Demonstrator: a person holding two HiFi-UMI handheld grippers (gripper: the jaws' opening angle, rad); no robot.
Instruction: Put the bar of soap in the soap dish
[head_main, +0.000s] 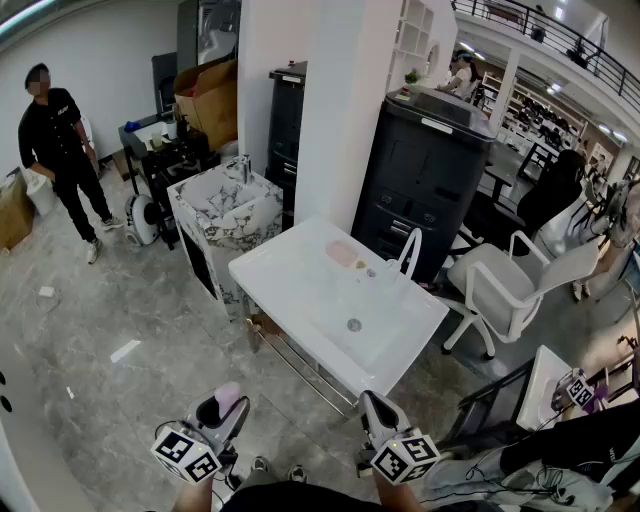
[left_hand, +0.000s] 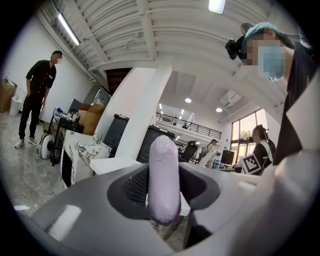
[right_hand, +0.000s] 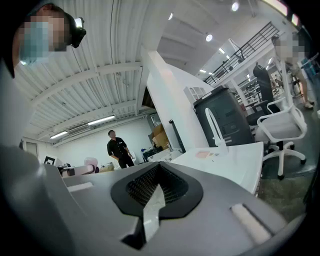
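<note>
A lilac bar of soap (left_hand: 165, 180) stands on edge between the jaws of my left gripper (left_hand: 165, 195), which is shut on it. In the head view that gripper (head_main: 222, 405) is at the bottom left, with the soap (head_main: 229, 396) showing at its tip, well short of the white sink unit (head_main: 300, 300). A pink soap dish (head_main: 342, 252) sits on the sink's far rim, next to the white tap (head_main: 410, 255). My right gripper (head_main: 375, 408) hangs near the sink's front edge. Its jaws (right_hand: 152, 205) are shut with nothing in them. The soap dish (right_hand: 204, 154) shows faintly in the right gripper view.
A marble-patterned basin unit (head_main: 225, 215) stands left of the sink, and a black cabinet (head_main: 430, 180) behind it. A white office chair (head_main: 520, 285) is at the right. A person in black (head_main: 60, 150) stands far left on the grey floor.
</note>
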